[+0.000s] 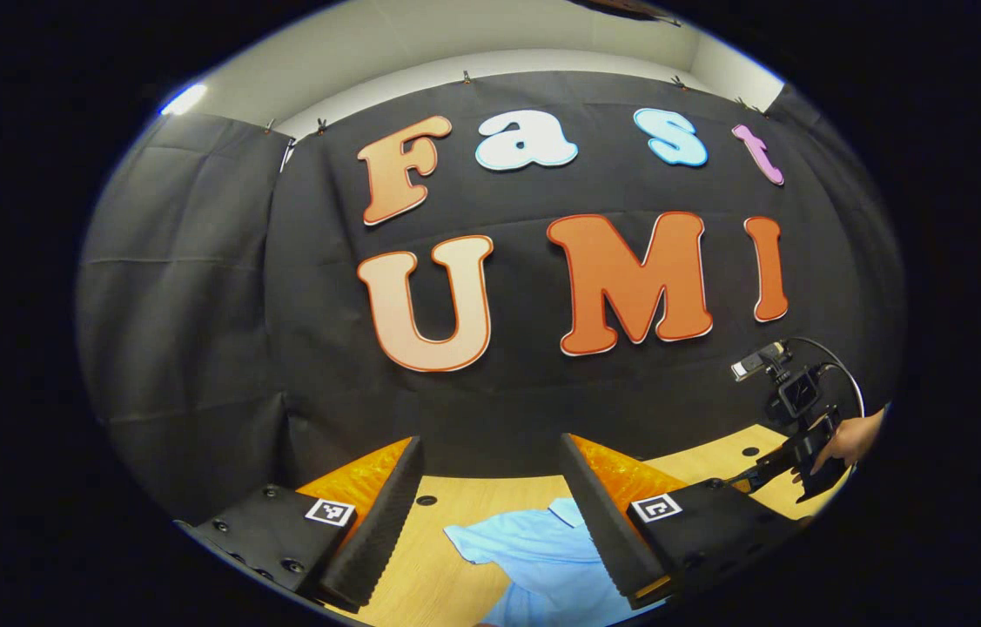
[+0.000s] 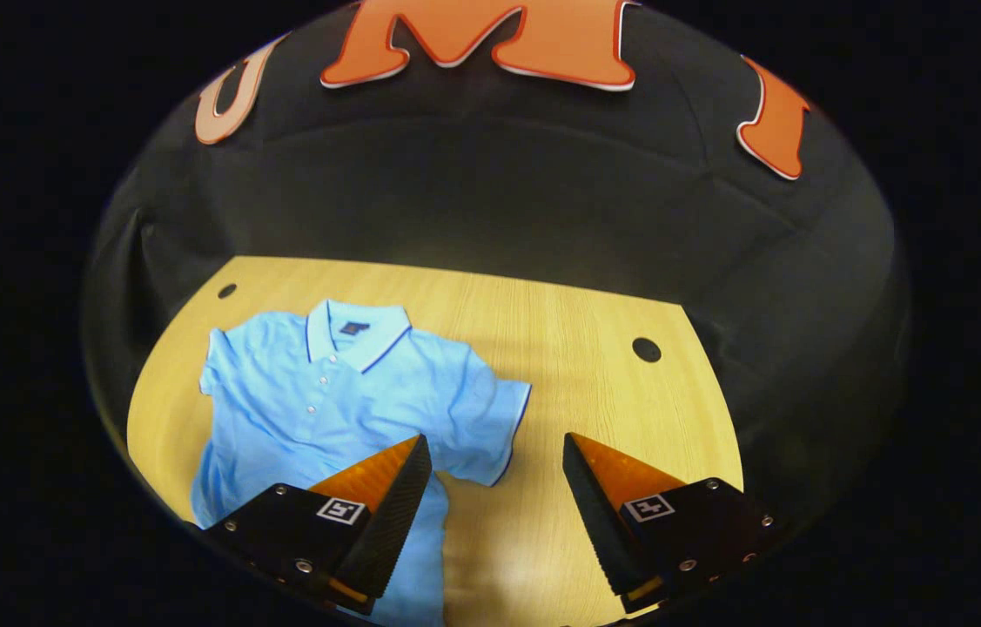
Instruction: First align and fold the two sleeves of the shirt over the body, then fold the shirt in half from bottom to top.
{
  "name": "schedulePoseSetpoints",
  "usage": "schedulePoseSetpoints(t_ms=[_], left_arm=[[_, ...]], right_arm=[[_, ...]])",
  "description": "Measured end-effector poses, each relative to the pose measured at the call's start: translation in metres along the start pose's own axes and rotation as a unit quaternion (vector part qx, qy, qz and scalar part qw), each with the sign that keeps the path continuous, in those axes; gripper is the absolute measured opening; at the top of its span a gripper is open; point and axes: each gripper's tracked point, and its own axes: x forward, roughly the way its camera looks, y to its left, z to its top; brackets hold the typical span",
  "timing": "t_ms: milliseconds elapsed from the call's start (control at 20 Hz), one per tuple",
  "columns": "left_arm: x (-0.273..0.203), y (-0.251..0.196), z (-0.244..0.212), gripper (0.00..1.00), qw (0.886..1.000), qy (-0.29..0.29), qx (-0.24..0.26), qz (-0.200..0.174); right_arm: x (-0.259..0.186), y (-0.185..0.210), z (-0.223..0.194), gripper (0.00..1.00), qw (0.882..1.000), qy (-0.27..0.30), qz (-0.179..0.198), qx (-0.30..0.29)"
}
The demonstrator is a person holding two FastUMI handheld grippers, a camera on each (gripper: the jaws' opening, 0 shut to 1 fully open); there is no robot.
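Light-blue polo shirt [image 2: 342,392] lies flat, unfolded, toward surface [image 2: 594,383] left edge w/ collar at back; both grippers, left [image 1: 490,514] & right [image 2: 497,509], gape empty above it; probably pinch sleeve hems first.

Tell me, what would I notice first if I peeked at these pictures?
Probably the light blue polo shirt, lying flat and face up on the yellow wooden table, with both sleeves spread out and nothing folded yet. Next, the right gripper hanging open above the table beside one sleeve. In the left gripper view, the left gripper is open too, pointing toward the black cloth wall, with a hand holding the other gripper far off.
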Motion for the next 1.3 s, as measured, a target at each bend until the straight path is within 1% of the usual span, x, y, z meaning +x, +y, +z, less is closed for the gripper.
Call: schedulePoseSetpoints(t_ms=[100,200,350,550,600,700,800,850,900,1050,1100,1150,1200,1300], left_arm=[[-0.001,0.007,-0.006,1.00,1.000,0.011,0.002,0.015],[-0.002,0.010,-0.009,0.99,0.999,0.021,0.004,0.029],[-0.002,0.013,-0.013,1.00,0.999,0.030,0.013,0.043],[-0.001,0.006,-0.013,1.00,0.998,0.038,0.024,0.044],[0.001,0.004,-0.013,1.00,0.998,0.038,0.027,0.044],[0.003,0.001,-0.013,1.00,0.998,0.040,0.032,0.043],[0.003,-0.002,-0.013,1.00,0.998,0.042,0.035,0.042],[0.004,-0.003,-0.013,1.00,0.997,0.045,0.037,0.042],[0.003,-0.003,-0.015,1.00,0.997,0.048,0.038,0.042],[0.002,-0.007,-0.016,1.00,0.997,0.052,0.040,0.042],[0.003,-0.008,-0.015,1.00,0.997,0.053,0.041,0.041],[0.001,-0.010,-0.017,1.00,0.997,0.053,0.042,0.041],[0.000,-0.011,-0.016,1.00,0.997,0.053,0.042,0.040],[-0.002,-0.011,-0.015,1.00,0.997,0.052,0.043,0.040]], right_arm=[[0.020,-0.003,-0.010,0.91,1.000,0.028,0.004,0.005],[0.037,-0.005,-0.019,0.88,0.998,0.057,0.005,0.008],[0.065,-0.011,-0.025,0.83,0.997,0.080,-0.001,-0.001],[0.093,-0.004,-0.039,0.79,0.992,0.123,0.011,0.006],[0.099,-0.002,-0.044,0.73,0.990,0.137,0.010,0.010],[0.111,0.003,-0.050,0.70,0.988,0.153,0.011,0.020],[0.118,0.004,-0.054,0.62,0.985,0.167,0.010,0.031],[0.120,0.006,-0.055,0.56,0.985,0.170,0.013,0.035],[0.123,0.009,-0.057,0.52,0.984,0.176,0.016,0.038],[0.121,0.016,-0.057,0.27,0.981,0.184,0.027,0.054],[0.123,0.018,-0.057,0.17,0.981,0.181,0.028,0.057],[0.124,0.020,-0.055,0.15,0.982,0.176,0.030,0.058],[0.124,0.020,-0.053,0.07,0.982,0.174,0.033,0.061],[0.121,0.026,-0.043,0.03,0.981,0.161,0.051,0.094]])
